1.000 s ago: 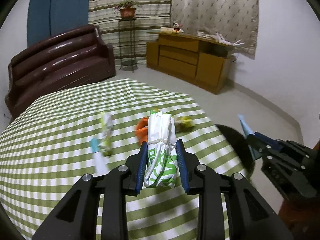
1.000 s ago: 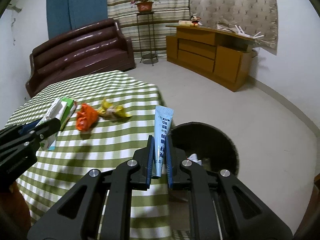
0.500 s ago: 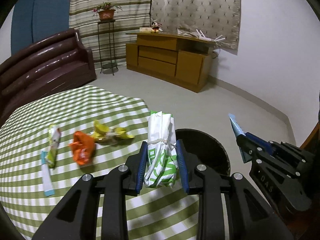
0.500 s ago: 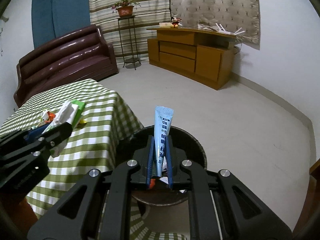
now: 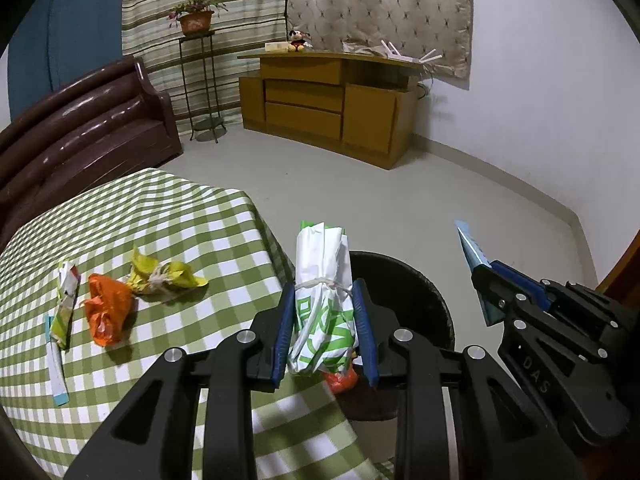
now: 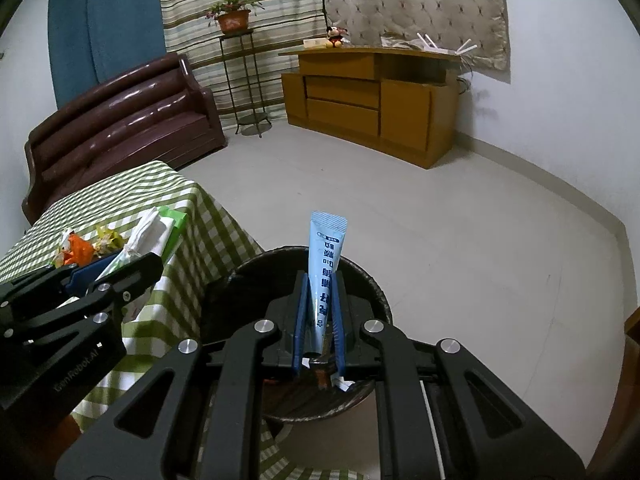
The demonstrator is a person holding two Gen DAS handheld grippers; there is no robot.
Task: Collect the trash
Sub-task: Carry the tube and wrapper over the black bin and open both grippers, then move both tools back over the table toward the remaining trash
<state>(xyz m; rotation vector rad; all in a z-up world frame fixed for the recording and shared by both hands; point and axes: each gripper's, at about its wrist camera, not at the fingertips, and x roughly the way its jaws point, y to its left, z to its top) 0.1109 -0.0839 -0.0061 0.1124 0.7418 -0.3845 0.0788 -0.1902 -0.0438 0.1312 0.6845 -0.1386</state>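
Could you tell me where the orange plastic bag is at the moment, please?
In the left wrist view the orange plastic bag lies on the checked tablecloth, left of centre, between the yellow wrapper and a crumpled packet.

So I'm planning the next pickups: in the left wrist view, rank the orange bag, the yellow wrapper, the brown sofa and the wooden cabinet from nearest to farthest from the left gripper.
From the left gripper:
1. Yellow wrapper and orange bag, both on the table to its left; too close to call.
2. Brown sofa, beyond the table, far left.
3. Wooden cabinet, against the back wall.
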